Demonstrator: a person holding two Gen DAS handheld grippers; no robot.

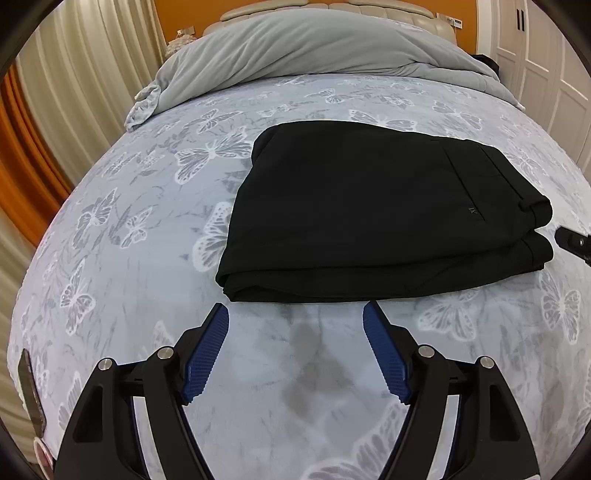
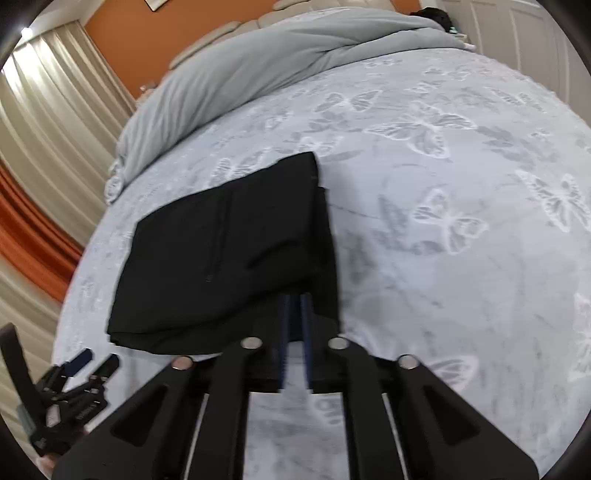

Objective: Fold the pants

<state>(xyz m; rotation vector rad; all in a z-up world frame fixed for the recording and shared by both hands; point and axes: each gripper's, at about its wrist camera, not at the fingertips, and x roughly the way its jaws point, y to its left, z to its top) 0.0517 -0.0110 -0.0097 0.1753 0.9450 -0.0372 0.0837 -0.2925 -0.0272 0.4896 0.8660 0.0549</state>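
One folded pants (image 1: 384,210), one duvet (image 1: 295,48), two grippers: left gripper (image 1: 295,325), right gripper (image 2: 295,299).

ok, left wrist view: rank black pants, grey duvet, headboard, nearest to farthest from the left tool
1. Black pants: folded on the sheet, just beyond the open left tool, slightly right.
2. Grey duvet: bunched across the bed's far end.
3. Headboard: behind the duvet, against the orange wall.

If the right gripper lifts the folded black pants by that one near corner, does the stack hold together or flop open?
Likely flops: the pants are soft cloth in loose layers, edges visibly separate at the near side. The right gripper looks nearly closed at one corner only, so the far layers would probably sag or unfold. Probably light, and may drag on the butterfly bedspread. The left gripper is open, free to support.
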